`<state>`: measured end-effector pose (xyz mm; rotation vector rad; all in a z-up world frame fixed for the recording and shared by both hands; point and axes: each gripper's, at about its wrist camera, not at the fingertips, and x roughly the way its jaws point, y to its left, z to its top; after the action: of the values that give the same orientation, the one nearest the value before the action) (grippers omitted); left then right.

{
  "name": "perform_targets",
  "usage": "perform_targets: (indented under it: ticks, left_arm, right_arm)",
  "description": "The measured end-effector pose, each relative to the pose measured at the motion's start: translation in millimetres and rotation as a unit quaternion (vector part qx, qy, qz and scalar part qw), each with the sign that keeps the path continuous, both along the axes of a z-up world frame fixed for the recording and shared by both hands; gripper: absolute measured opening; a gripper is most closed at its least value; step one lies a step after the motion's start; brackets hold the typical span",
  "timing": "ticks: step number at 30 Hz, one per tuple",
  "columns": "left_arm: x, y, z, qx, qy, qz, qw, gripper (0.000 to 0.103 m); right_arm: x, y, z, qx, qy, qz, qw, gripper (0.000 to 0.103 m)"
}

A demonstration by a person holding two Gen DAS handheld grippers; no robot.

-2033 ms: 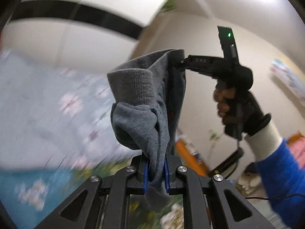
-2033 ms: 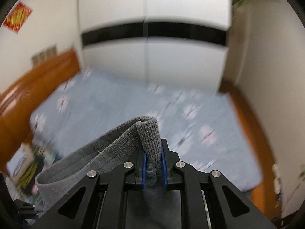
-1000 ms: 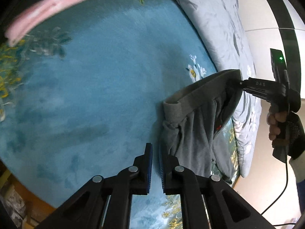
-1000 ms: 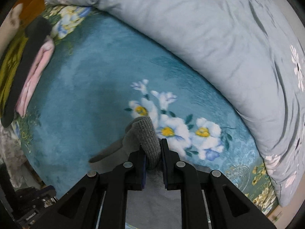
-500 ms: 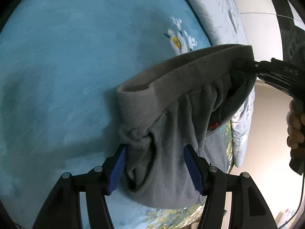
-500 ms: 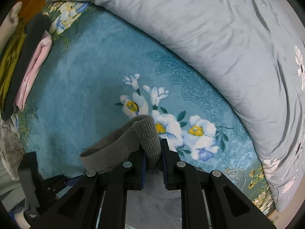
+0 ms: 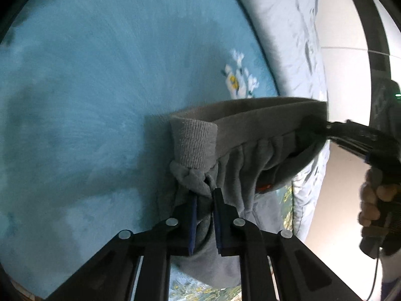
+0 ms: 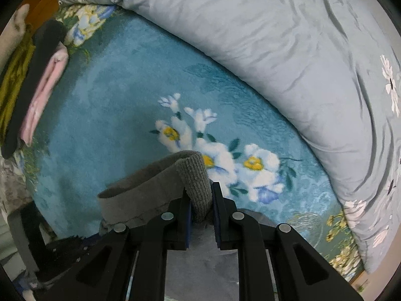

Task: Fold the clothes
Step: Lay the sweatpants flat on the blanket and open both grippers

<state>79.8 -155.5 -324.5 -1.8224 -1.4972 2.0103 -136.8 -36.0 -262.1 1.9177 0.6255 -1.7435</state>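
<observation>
Two tools pinch grey garment (image 7: 250,165), unlabelled

Grey trousers (image 7: 250,150) with a ribbed waistband (image 8: 140,185) hang bunched, stretched between two ends above the teal blanket (image 8: 105,115).

Our left wrist view: close, angled down along fingers across teal blanket (image 7: 75,87). Our right wrist view: straight down onto it from above. We share grey waistband (image 7: 250,115) (image 8: 140,185), white flower print (image 7: 238,80) (image 8: 213,155), quilt (image 7: 288,25) (image 8: 275,50).
</observation>
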Motion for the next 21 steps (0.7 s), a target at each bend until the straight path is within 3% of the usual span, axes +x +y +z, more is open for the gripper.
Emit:
perform_targets:
  ticks: [11, 16, 21]
  left_arm:
    - [80, -80, 26, -0.027, 0.001, 0.076, 0.9967, 0.012]
    - [93, -114, 16, -0.029, -0.008, 0.116, 0.9928, 0.012]
    - [91, -134, -4, -0.038, -0.019, 0.128, 0.9908, 0.012]
  right_arm:
    - [47, -102, -9, -0.013, -0.002, 0.120, 0.993, 0.015]
    - [62, -151, -25, -0.002, 0.000, 0.170, 0.985, 0.014]
    - [53, -180, -47, 0.014, 0.009, 0.162, 0.987, 0.014]
